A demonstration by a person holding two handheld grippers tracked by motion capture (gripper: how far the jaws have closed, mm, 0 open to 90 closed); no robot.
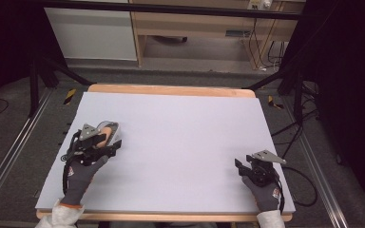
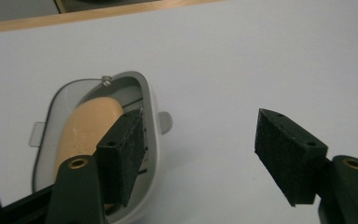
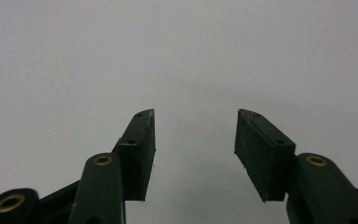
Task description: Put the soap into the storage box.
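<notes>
- The grey container point(image 2: 149, 116) with the tan bread-roll-looking thing point(image 2: 86, 128) inside sits on the white table point(image 1: 180, 137), over by its left edge.
- Left gripper point(image 2: 200, 158) is right at the container, jaws spread wide, one pad over the open top and the other out on bare table. Nothing pinched.
- Right gripper point(image 3: 196, 154) sits well away from the container near the table's right edge, jaws apart with nothing between.
- Looks like the reach-in step. Next: line the left jaws up on the roll or the rim, then squeeze.
</notes>
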